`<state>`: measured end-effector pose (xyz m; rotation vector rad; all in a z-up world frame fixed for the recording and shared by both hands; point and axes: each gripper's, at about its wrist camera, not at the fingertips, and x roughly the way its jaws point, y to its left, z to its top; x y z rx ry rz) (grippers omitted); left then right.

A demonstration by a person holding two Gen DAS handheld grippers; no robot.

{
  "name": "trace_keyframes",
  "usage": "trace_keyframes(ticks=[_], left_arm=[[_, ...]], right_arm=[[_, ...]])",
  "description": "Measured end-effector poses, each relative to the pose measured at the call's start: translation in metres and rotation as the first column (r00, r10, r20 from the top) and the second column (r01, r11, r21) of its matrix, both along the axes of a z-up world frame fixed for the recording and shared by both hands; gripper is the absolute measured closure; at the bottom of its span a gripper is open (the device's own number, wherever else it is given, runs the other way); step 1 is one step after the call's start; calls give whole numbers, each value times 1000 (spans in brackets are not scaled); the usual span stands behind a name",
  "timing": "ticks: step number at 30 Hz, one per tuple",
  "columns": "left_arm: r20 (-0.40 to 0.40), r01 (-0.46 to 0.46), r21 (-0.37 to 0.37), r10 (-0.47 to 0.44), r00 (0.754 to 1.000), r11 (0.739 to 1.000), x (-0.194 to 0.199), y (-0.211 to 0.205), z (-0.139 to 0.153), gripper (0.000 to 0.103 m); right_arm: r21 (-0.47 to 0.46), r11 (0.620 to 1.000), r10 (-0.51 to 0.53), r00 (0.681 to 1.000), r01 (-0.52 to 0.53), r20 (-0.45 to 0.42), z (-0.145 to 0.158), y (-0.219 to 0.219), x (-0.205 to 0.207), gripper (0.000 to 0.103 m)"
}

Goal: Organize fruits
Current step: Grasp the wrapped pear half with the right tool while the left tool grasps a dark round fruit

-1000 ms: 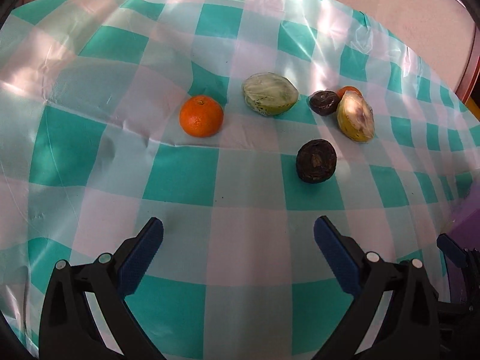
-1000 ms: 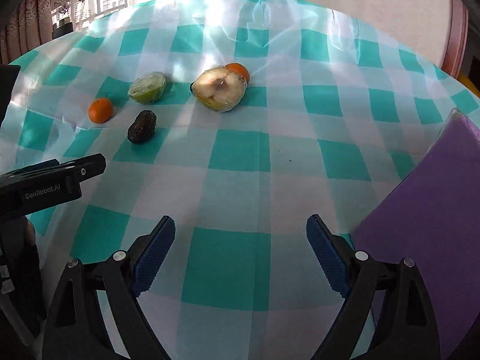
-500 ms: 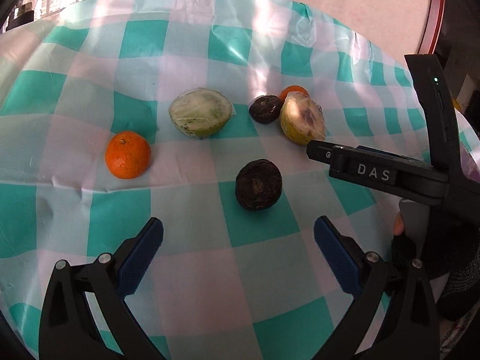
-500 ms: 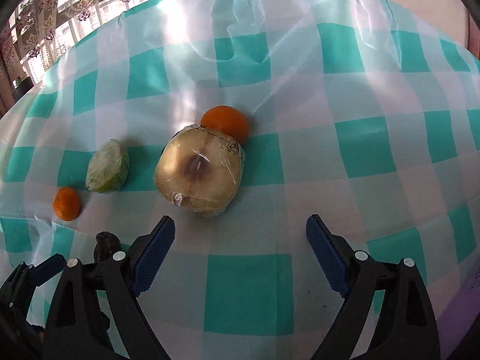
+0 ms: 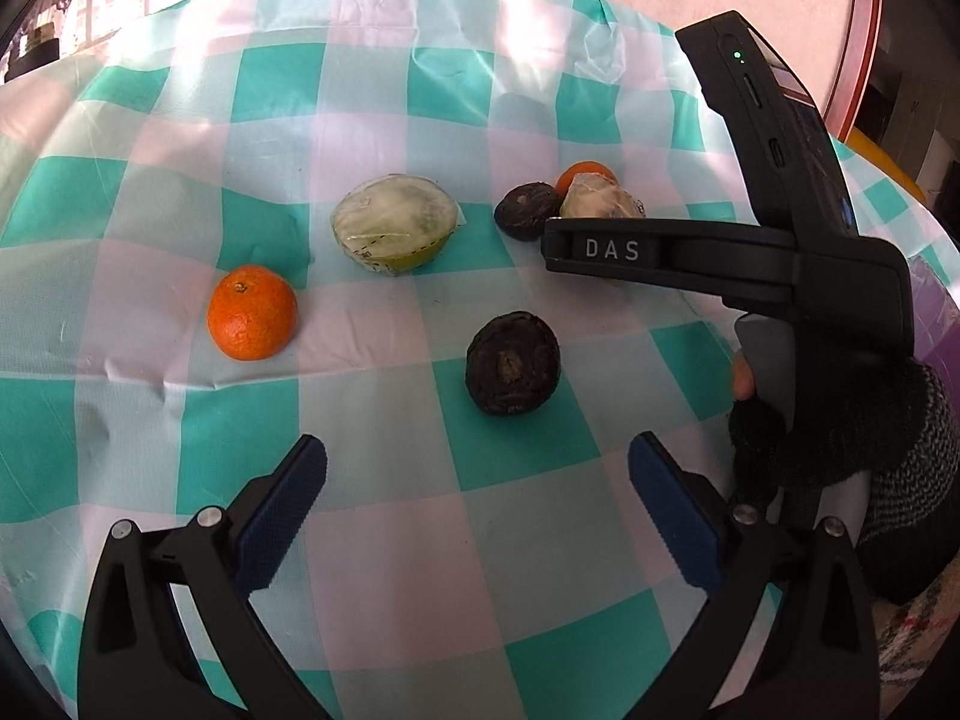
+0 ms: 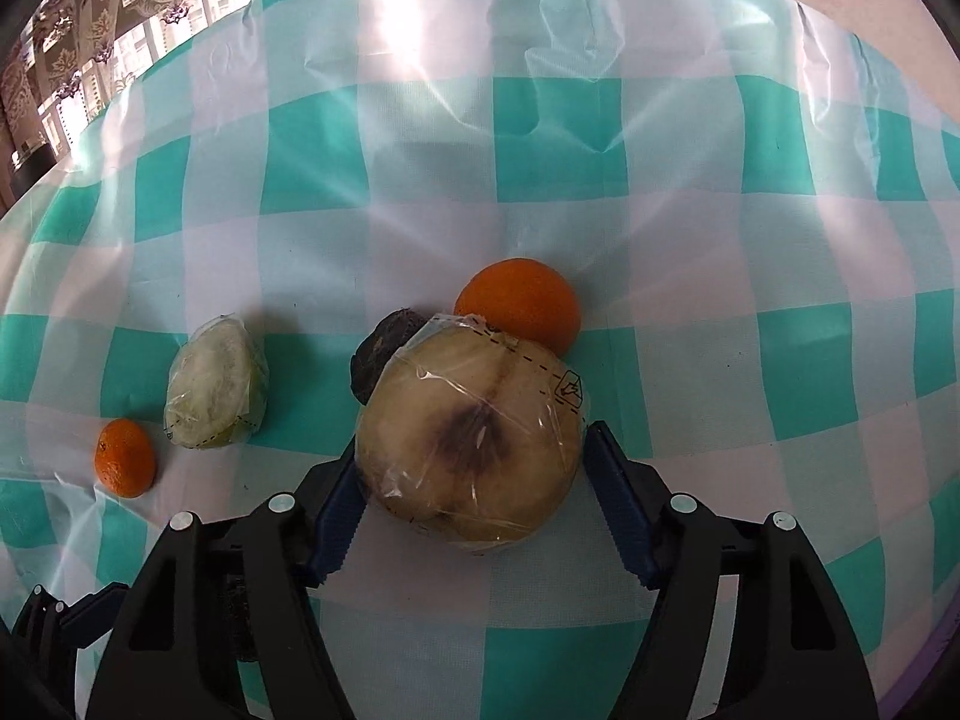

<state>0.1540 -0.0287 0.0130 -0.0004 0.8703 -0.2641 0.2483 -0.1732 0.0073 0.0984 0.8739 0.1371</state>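
Blue-padded right fingers (image 6: 591, 483): closing around the wrapped fruit half (image 6: 471, 432); left pad touches it, right pad sits just beside it.
Wrapped fruit half: cut face up on the counter (image 6: 660, 240), touching an orange (image 6: 519, 303) and a dark fruit (image 6: 381, 354) behind it.
Left fingers (image 5: 672, 507): spread wide, nothing between them.
Ahead of left gripper (image 5: 477, 507): dark round fruit (image 5: 513, 363), small orange (image 5: 252, 312), wrapped green half (image 5: 393, 225).
Right gripper (image 6: 474, 486): held by a gloved hand (image 5: 840, 426).
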Motion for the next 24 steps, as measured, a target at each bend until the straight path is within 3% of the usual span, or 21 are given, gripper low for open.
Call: trace_keyframes(ticks=[4,7,9,13,16,18,21,23,24], left_arm=[[-22,-10,33,11,1000,999,4,-4,-2,2],[-34,-28,59,30,999,998,7,-6,-3,2],[-52,-40,75,44,998,996,11,-7,-5,2],[-53,-50,106,56,997,993,23,-16,-3,2],[-6,-40,170,42,999,985,33,-32,0,5],[0,-26,214,27,1000,976,40,-41,-2,19],[7,-9,181,8,1000,983,43,-43,-1,41],[15,9,174,-12,1000,985,41,-44,1,69],[21,0,181,-4,1000,984,40,-44,1,69]], right_arm=[[127,991,-49,999,48,6,3,-29,-2,44],[295,952,-91,996,81,20,1,-57,-6,44],[313,944,-122,992,105,37,2,-64,-10,44],[325,943,-88,995,68,46,2,-65,-14,43],[334,940,-92,995,70,50,3,-68,-16,43],[334,940,-93,995,71,49,-1,-62,-10,43],[338,938,-95,994,73,48,-2,-61,-10,43],[337,939,-93,994,72,49,-2,-60,-10,43],[338,939,-93,995,71,49,-2,-60,-9,43]])
